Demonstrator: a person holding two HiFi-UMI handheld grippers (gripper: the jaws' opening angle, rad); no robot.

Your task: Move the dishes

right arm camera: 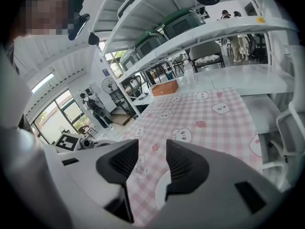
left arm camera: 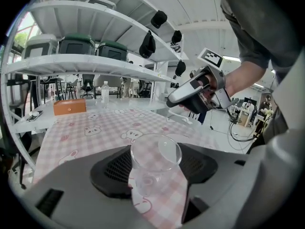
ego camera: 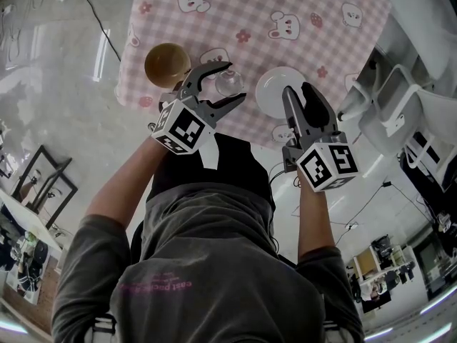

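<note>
While the left tongs (ego camera: 234, 81) stood spread around the glass (left arm camera: 155, 161), not clenched on it, the right tongs (ego camera: 298, 89) hung parted and empty over the plate (ego camera: 271, 91). Glass, plate and bowl (ego camera: 167, 63) all sat on the tabletop (ego camera: 285, 6). Nothing lifted, so the moving looked barely begun.

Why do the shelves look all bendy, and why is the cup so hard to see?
Left gripper view: the wide lens curves the shelves, and the clear cup lets the cloth show through. Right gripper view: shelves bend too.
</note>
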